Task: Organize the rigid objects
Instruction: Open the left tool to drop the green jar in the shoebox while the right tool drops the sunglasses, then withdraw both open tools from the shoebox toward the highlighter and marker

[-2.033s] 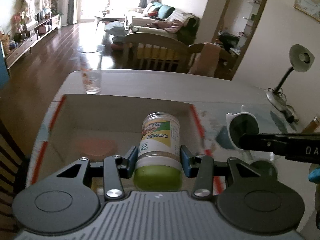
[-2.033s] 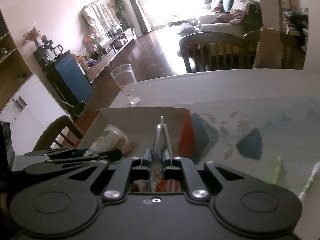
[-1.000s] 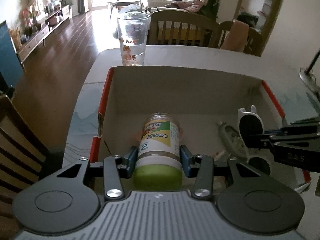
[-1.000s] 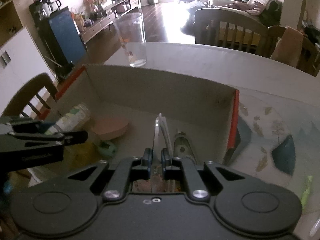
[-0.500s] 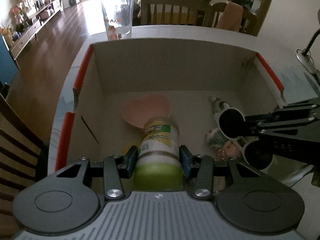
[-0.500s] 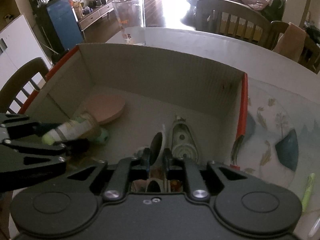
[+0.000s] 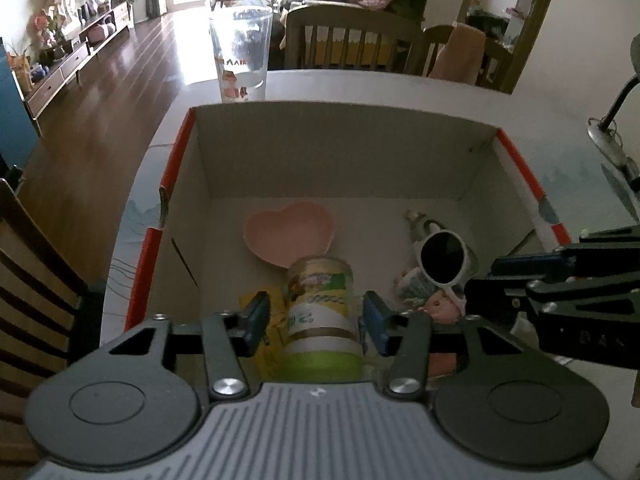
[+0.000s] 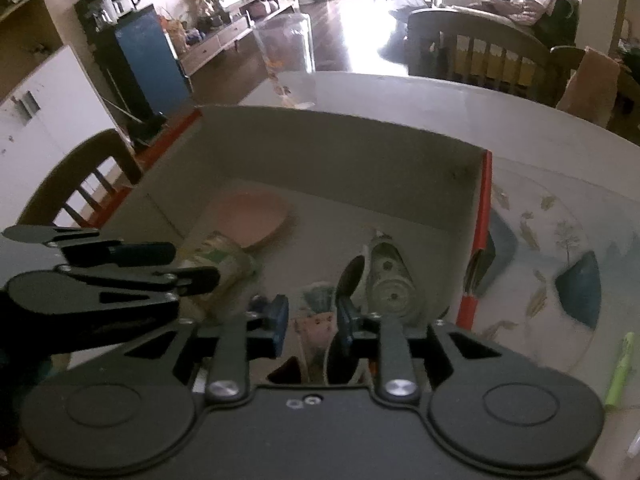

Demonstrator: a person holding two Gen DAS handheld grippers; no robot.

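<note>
In the cardboard box (image 7: 348, 152), the jar (image 7: 320, 312) lies between the left gripper (image 7: 316, 320)'s just-opened, non-touching pads.

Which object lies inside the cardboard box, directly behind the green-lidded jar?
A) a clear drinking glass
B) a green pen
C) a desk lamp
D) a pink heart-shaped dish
D: the pink heart-shaped dish lies on the box floor just beyond the jar.

The left gripper (image 7: 316, 322), jaws just opened, straddles the green-lidded jar (image 7: 320, 320) inside the box (image 7: 340, 152)
</note>
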